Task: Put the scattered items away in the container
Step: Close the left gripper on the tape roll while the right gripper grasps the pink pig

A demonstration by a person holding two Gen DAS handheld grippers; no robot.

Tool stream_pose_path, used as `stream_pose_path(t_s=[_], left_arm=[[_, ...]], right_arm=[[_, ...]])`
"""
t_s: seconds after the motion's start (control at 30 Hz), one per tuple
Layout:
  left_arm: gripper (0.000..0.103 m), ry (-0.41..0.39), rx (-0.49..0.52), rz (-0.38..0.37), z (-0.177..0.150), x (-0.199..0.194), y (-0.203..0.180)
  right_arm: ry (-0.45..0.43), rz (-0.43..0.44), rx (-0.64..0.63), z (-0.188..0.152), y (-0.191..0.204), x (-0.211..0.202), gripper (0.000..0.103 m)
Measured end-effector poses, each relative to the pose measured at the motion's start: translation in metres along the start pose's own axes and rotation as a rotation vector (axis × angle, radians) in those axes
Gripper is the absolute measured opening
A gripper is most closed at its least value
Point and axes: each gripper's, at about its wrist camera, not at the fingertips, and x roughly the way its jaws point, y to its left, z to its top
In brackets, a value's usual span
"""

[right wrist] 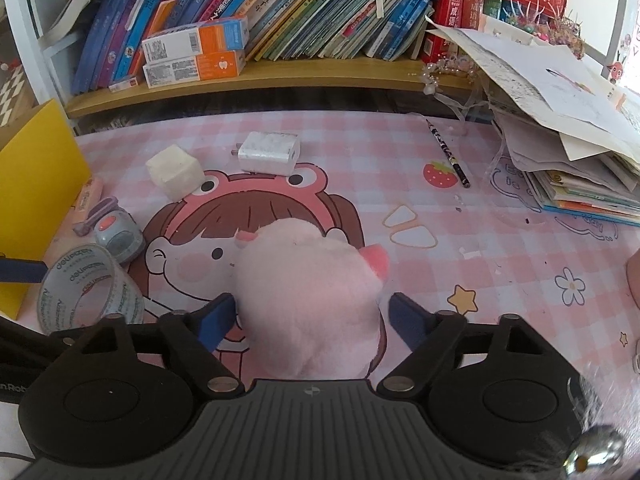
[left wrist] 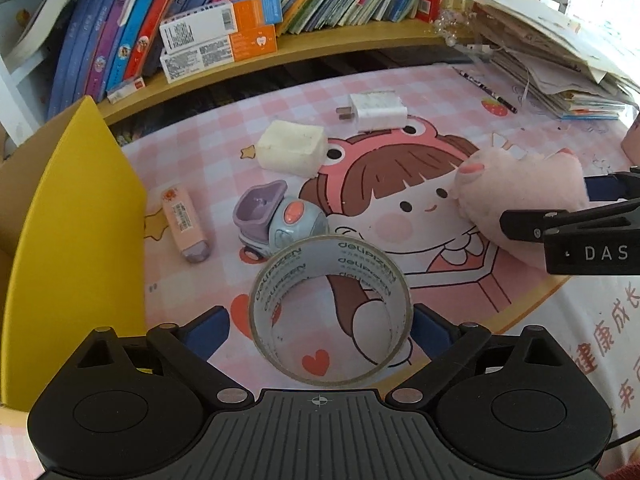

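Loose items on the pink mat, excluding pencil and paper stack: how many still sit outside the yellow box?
6: tape roll between left fingers, plush between right fingers, toy car, eraser, white block, charger. Others may be hidden.

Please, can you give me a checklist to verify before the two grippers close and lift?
1. Tape roll sits between the left gripper jaws: ok.
2. Left jaws touching the tape: cannot tell.
3. Plush sits between the right gripper jaws: ok.
4. Right jaws closed on the plush: not ok, a gap shows on its right.
5. Yellow box is near, left of the tape: ok.
6. Room inside the box: cannot tell.
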Motion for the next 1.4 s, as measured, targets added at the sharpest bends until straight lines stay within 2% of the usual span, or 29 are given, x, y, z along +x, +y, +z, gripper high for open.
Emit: stream_pose_path(t_s=[0.07,0.13,0.37,0.7,0.93,1.4], left_arm=[[0.090,0.002,-0.001,-0.005,0.000,0.004,0.000],[0.086,0.003,-0.002,-0.015,0.000,0.006,-0.001],[0.084,-0.002,0.003,-0.045,-0.003,0.003,0.000],[0.084,-0.059,0.032,-0.095,-0.009,-0.030,-0.003],[0.084,-0.120,0.040,-0.117,-0.017,-0.062,-0.005],[0.084,-0.192,0.056,-0.167,-0.041,-0.106,0.006]], right_arm=[[0.005,0.006,0.003,0.000,0.000,0.002,0.071],[0.003,0.006,-0.002,0.000,0.001,0.003,0.070],[0.002,0.016,0.004,-0.003,0.001,-0.001,0.063],[0.011,0.045,0.036,-0.016,0.005,-0.029,0.062],[-0.025,0.050,0.037,-0.025,0.014,-0.058,0.062],[-0.077,0.004,0.055,-0.048,0.033,-0.106,0.062]])
